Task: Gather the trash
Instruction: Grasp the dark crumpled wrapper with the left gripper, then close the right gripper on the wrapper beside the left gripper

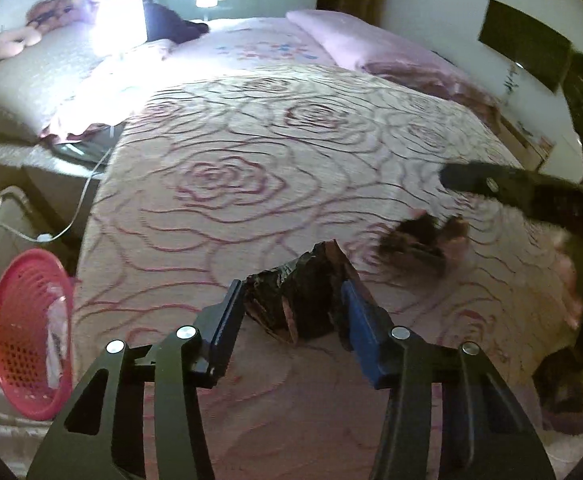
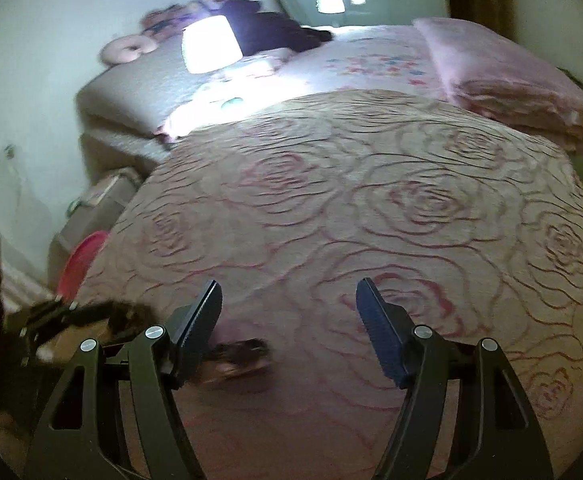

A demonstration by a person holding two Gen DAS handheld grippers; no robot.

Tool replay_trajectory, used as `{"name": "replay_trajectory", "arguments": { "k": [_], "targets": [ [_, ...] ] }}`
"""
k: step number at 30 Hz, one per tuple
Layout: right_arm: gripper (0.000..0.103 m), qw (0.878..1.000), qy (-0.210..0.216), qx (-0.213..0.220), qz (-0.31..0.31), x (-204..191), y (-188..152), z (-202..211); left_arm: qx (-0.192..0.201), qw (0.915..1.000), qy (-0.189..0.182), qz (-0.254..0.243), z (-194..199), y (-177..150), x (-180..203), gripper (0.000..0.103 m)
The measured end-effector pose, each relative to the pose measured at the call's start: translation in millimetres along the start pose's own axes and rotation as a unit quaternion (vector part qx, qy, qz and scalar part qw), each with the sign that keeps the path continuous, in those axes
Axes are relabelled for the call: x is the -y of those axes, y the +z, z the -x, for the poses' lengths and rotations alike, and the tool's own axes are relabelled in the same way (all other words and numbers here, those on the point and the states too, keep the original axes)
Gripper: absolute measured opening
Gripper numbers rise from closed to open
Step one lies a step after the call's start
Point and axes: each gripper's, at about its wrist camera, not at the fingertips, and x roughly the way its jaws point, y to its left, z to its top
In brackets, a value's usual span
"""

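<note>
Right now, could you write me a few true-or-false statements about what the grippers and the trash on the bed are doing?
1. The left gripper is closed on a dark crumpled wrapper. True.
2. The right gripper grips a wrapper too. False: its jaws are apart with nothing between them.
3. A pink basket sits left of the bed. True.
4. A second dark wrapper lies on the bedspread. True, though blurred.
5. The bedside lamp is switched off. False: it glows brightly.
</note>
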Motion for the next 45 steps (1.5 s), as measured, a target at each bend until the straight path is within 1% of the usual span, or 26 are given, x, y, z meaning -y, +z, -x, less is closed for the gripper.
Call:
{"name": "replay_trajectory", "arguments": {
  "k": [2,3,4,5,7,10,15,16,17,20,24,26,29,35,45],
  "targets": [
    [0.068,1.000,0.021,-0.005,0.020,-11,-3,0,0.001,0.9999,0.004,0.011,1,1,-8,0.047],
    [0.070,0.999,0.030,-0.007,0.025,-16,-4,-1,0.002,0.9998,0.007,0.017,1,2,-12,0.047],
    [0.077,0.999,0.042,-0.010,0.031,-20,-6,-1,0.002,0.9997,0.009,0.021,2,2,-16,0.047],
    [0.078,0.998,0.052,-0.011,0.036,-25,-8,-1,0.003,0.9997,0.011,0.024,3,1,-18,0.047],
    [0.078,0.997,0.059,-0.015,0.051,-34,-11,-3,0.004,0.9995,0.014,0.029,3,2,-22,0.047],
    [0.078,0.996,0.056,-0.025,0.072,-45,-15,-8,0.005,0.9993,0.017,0.034,3,2,-26,0.047],
    [0.078,0.994,0.030,-0.044,0.096,-51,-20,-22,0.005,0.9991,0.019,0.037,3,1,-27,0.047],
    [0.077,0.994,0.026,-0.046,0.098,-51,-21,-24,0.005,0.9991,0.020,0.037,3,2,-27,0.047],
    [0.072,0.994,0.024,-0.048,0.099,-50,-22,-26,0.005,0.9991,0.020,0.038,3,2,-27,0.047],
    [0.063,0.993,0.020,-0.055,0.106,-51,-24,-30,0.006,0.9990,0.021,0.039,4,2,-28,0.047],
    [0.057,0.993,0.015,-0.053,0.105,-49,-22,-30,0.007,0.9988,0.023,0.042,5,3,-30,0.047],
    [0.052,0.993,0.015,-0.052,0.102,-48,-20,-31,0.007,0.9987,0.024,0.044,5,4,-30,0.046],
    [0.047,0.994,0.015,-0.051,0.100,-47,-18,-31,0.009,0.9986,0.026,0.045,6,4,-31,0.046],
    [0.042,0.994,0.015,-0.047,0.096,-48,-16,-29,0.011,0.9983,0.031,0.049,8,6,-34,0.046],
    [0.042,0.995,0.014,-0.030,0.097,-54,-1,-25,0.015,0.9979,0.037,0.051,12,7,-38,0.046]
  ]
}}
